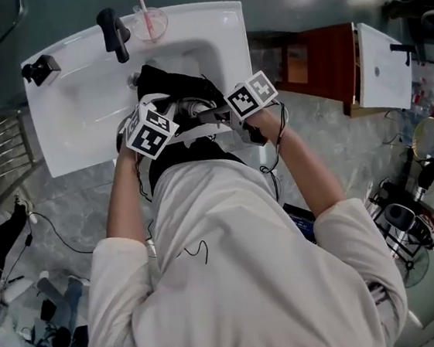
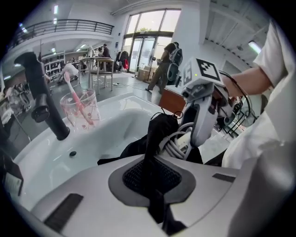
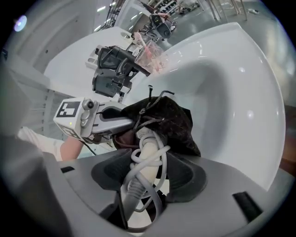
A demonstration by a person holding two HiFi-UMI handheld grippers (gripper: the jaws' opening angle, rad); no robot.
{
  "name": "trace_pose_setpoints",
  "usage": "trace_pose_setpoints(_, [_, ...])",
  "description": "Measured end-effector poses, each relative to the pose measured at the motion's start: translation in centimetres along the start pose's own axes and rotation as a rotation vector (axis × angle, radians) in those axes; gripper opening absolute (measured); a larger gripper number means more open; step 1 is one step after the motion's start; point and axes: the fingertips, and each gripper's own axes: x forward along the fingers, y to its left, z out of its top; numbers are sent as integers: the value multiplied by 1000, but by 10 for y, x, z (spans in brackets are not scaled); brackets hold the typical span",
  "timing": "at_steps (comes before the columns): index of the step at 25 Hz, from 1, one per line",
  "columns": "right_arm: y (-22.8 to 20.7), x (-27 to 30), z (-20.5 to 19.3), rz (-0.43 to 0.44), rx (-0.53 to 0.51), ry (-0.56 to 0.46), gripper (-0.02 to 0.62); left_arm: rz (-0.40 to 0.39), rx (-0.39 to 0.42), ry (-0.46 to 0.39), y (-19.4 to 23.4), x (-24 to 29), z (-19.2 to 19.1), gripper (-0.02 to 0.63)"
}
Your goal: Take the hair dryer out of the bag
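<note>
A black drawstring bag [image 1: 172, 84] lies in the basin of a white sink [image 1: 77, 107]. My left gripper [image 1: 165, 111] is shut on a fold of the bag's fabric [image 2: 155, 134], seen close up in the left gripper view. The hair dryer's pale handle [image 3: 147, 159], wound with grey cord [image 3: 134, 185], sticks out of the bag's mouth [image 3: 166, 122]. My right gripper [image 3: 145, 173] is shut on that handle, pads on both sides. In the left gripper view the right gripper [image 2: 200, 139] stands over the coiled cord [image 2: 178, 144]. The dryer's head is hidden inside the bag.
A black faucet [image 1: 114, 33] and a clear cup with a pink toothbrush [image 1: 149, 19] stand at the sink's back edge, a black dispenser [image 1: 40, 70] at its left corner. A wooden cabinet [image 1: 321, 60] is to the right, a metal rack [image 1: 0, 151] to the left.
</note>
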Motion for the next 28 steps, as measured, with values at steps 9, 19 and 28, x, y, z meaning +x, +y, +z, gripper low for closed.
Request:
trace_pose_setpoints(9, [-11,-36,-12,18,-2,40,227,12,49,36,3,-1,-10,32])
trace_pose_setpoints(19, [-10,-47,-18,25,1,-7,226,42,64,54,10,3,-10,32])
trace_pose_setpoints(28, [0,-60,-25,108,13,-62,225,28,14,-5,16,-3,-5,32])
